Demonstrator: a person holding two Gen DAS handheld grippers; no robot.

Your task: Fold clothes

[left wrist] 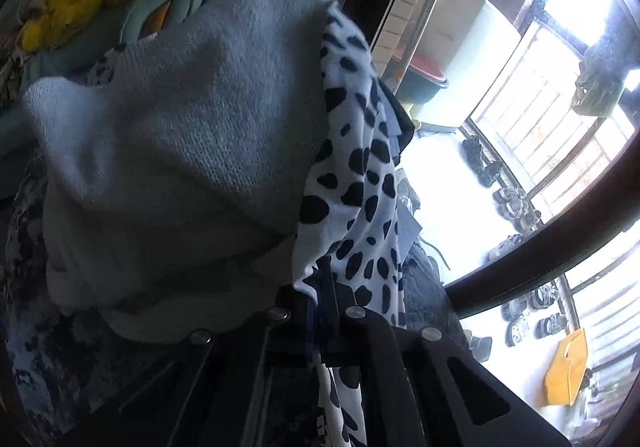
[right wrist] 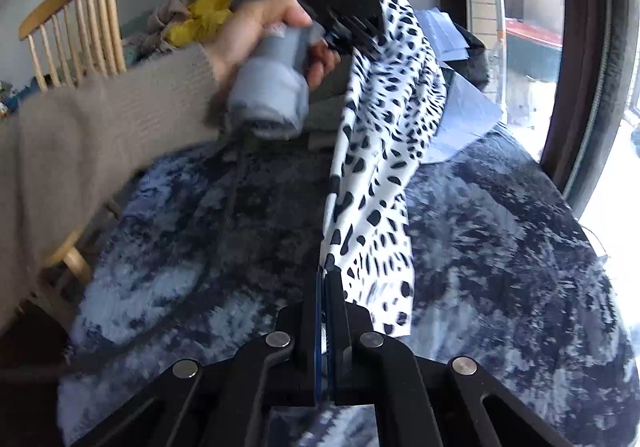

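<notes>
Support surface: plush blue-and-dark mottled blanket (right wrist: 500, 247), deep pile, covering the whole surface in the right wrist view. Same blanket shows at 8 o'clock in the left wrist view (left wrist: 44, 327).

Lying on it, right wrist view:
- Pale blue folded cloth (right wrist: 464, 123) at 1 o'clock, near the window side.
- Dark bundle (right wrist: 474, 59) just behind that cloth.
- Yellow garment (right wrist: 208, 19) at 11 o'clock, far end, beside a beige crumpled piece (right wrist: 168, 13).

Whether the spotted cloth (right wrist: 376, 151) touches the blanket cannot be told.
</notes>
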